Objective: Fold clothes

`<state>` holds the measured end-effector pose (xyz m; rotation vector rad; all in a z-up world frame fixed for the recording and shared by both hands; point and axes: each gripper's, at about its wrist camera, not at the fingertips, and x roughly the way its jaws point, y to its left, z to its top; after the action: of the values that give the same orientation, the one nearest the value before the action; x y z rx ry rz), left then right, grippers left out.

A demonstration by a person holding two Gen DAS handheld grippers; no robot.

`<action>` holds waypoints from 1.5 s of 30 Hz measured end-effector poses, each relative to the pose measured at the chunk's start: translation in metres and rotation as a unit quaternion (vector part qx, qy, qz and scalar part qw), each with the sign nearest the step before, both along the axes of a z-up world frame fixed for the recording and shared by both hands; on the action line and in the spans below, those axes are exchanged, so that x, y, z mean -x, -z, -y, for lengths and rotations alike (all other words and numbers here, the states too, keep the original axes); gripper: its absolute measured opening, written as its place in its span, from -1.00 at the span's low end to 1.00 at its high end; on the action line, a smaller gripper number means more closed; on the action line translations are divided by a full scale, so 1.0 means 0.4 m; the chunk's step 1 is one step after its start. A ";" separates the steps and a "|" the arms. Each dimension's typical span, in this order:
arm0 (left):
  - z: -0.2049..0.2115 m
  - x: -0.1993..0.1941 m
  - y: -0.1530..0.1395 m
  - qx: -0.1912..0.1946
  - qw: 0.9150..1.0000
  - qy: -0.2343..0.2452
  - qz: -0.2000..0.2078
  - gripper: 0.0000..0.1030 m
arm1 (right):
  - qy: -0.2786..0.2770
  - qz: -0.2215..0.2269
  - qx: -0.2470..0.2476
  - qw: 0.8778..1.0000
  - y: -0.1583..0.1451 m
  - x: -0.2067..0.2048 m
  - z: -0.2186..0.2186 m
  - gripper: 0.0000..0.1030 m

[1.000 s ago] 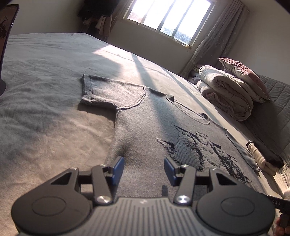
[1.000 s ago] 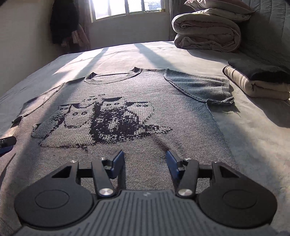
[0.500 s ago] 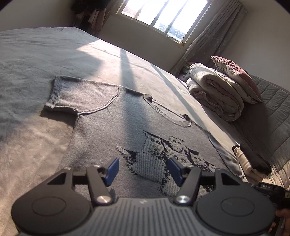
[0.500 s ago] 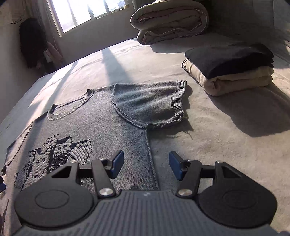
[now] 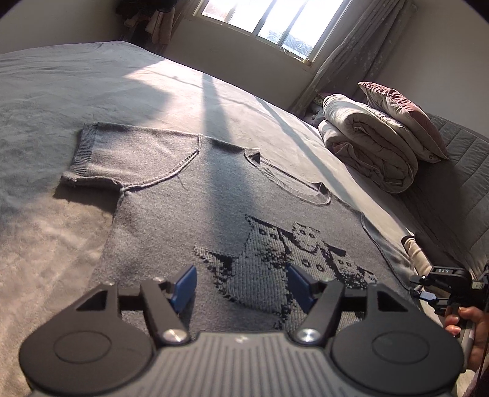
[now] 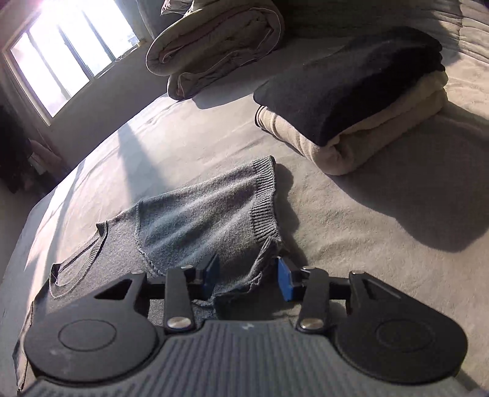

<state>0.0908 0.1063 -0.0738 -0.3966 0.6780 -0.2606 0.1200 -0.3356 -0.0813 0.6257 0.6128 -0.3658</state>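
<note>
A grey knit short-sleeved sweater (image 5: 189, 213) with a dark cat pattern (image 5: 284, 259) lies flat, front up, on the bed. My left gripper (image 5: 241, 288) is open and empty, low over the sweater's body near the pattern. My right gripper (image 6: 248, 276) is open, its jaws either side of the lower edge of the sweater's right sleeve (image 6: 211, 226), near the armpit; the cloth there bunches up between the jaws. The right gripper and the hand holding it also show at the far right of the left wrist view (image 5: 449, 290).
A stack of folded clothes (image 6: 351, 100), dark on beige, lies right of the sleeve. A rolled duvet (image 5: 366, 146) and a pillow (image 5: 403, 113) sit at the bed's head. The grey bedsheet (image 5: 61, 100) spreads wide to the left, under the window (image 5: 259, 18).
My right gripper has swung right from the sweater's hem to the right sleeve and dropped onto its lower edge. My left gripper has moved forward and right over the sweater's body. Both stay open.
</note>
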 end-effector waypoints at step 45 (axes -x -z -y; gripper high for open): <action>0.135 -0.091 -0.041 -0.033 0.996 0.085 -0.025 0.27 | -0.350 0.055 0.023 0.935 -0.087 -0.108 -0.157 -0.02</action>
<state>0.1271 0.0525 -0.0573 -0.2826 0.7697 -0.3883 0.1631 -0.2728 -0.0464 0.3457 0.6758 0.3219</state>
